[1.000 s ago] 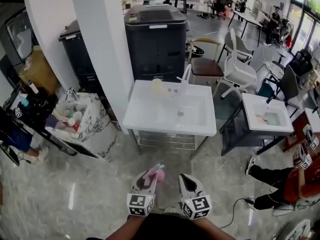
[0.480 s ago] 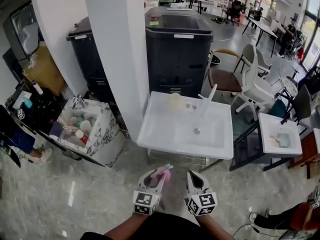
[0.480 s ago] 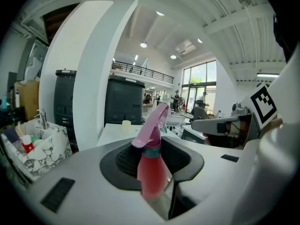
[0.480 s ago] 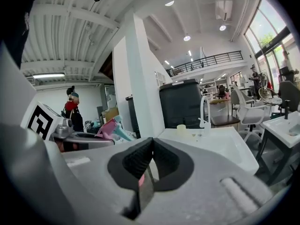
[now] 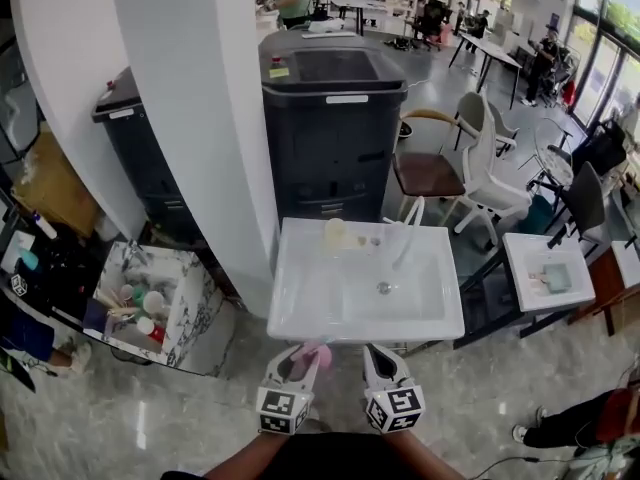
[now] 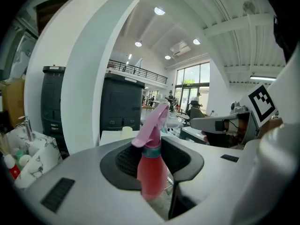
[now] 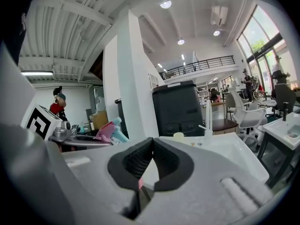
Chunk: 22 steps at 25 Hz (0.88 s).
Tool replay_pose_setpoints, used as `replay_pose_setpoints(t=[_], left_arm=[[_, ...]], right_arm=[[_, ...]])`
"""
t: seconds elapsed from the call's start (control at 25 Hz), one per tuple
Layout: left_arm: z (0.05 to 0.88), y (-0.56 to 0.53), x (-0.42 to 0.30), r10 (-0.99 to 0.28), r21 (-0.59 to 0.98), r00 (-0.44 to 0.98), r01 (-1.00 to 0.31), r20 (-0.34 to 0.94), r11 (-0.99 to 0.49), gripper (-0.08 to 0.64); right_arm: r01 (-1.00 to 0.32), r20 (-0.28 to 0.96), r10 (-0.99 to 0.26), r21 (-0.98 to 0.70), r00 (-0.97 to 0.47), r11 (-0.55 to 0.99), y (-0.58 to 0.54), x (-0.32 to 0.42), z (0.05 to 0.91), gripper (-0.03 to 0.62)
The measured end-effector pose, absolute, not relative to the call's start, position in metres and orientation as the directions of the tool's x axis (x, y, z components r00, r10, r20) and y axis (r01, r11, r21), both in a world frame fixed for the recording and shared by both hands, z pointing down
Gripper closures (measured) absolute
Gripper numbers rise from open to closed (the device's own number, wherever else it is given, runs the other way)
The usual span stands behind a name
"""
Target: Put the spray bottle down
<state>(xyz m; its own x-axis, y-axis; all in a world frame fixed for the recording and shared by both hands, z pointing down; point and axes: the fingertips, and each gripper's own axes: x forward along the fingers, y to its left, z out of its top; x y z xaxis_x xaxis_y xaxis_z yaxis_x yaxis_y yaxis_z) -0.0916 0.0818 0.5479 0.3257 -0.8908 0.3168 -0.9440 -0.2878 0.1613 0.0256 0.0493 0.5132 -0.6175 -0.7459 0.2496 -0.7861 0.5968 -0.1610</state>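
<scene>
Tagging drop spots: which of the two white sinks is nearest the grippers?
The larger sink ahead beside the white pillar; its front edge lies just beyond the left gripper and right gripper. The smaller sink stands off to the right.

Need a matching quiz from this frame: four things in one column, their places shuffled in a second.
Things:
1. pink plastic spray bottle
2. white rectangular sink
3. tall dark grey bin
4. marble-patterned box of bottles

Places:
A. behind the sink, right of the white pillar
B. on the grey floor, left of the sink
C. clamped in the left tongs
D. straight ahead of the right tongs

Pairs: 1-C, 2-D, 3-A, 4-B
</scene>
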Motion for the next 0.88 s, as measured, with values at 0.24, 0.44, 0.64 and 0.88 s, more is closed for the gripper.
replay_pose_setpoints(t=[0.24,0.44,0.64,0.88], left_arm=[[0.548,0.048,-0.113,-0.900,0.169,0.320,-0.945,0.298,-0.280,0.420],[0.560,0.021,-0.123,-0.896,0.185,0.306,-0.949,0.322,-0.257,0.420],[0.563,-0.024,-0.136,-0.910,0.180,0.284,-0.954,0.301,-0.239,0.420],[0.567,-0.099,-0.160,-0.922,0.135,0.224,-0.973,0.317,-0.190,0.422]], right_arm=[[-0.788,0.250,-0.748,-0.145,-0.615,0.599,0.033,0.005,0.516,0.594],[-0.782,0.286,-0.730,-0.163,-0.621,0.601,0.010,-0.005,0.530,0.594],[-0.781,0.298,-0.725,-0.155,-0.620,0.605,-0.041,-0.018,0.544,0.594],[-0.727,0.298,-0.666,-0.193,-0.683,0.659,-0.122,-0.056,0.556,0.594]])
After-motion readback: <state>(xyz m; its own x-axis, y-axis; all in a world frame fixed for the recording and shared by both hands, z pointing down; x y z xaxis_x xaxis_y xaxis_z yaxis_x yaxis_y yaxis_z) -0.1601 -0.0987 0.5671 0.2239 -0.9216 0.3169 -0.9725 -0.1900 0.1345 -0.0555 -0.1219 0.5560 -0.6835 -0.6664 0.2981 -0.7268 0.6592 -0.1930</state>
